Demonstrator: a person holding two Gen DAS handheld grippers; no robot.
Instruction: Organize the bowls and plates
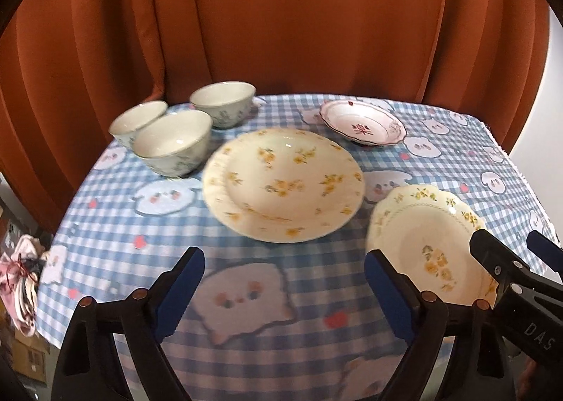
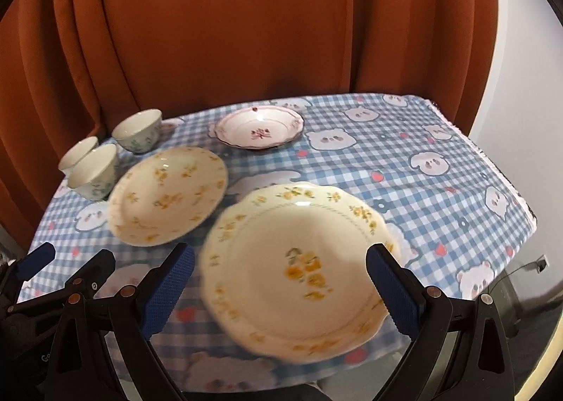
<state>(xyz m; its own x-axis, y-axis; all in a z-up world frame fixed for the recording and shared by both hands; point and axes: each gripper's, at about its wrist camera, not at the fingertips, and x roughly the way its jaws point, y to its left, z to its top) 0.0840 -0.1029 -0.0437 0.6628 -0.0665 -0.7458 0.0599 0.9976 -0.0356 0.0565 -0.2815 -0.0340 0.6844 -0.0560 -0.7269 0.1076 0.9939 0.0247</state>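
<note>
Three pale bowls (image 1: 172, 142) stand together at the table's far left, also in the right wrist view (image 2: 95, 169). A large cream plate with yellow flowers (image 1: 283, 183) lies mid-table (image 2: 167, 195). A smaller scalloped cream plate (image 1: 427, 242) lies near the front right (image 2: 299, 269). A white plate with pink trim (image 1: 362, 123) sits at the back (image 2: 260, 128). My left gripper (image 1: 283, 295) is open and empty above the cloth, in front of the large plate. My right gripper (image 2: 279, 290) is open, its fingers on either side of the scalloped plate and above it.
A blue checked tablecloth with bear prints (image 1: 246, 295) covers the table. An orange curtain (image 1: 281, 14) hangs close behind it. The table's right edge drops off beside a white wall (image 2: 527, 119). Clutter (image 1: 21, 278) lies on the floor at the left.
</note>
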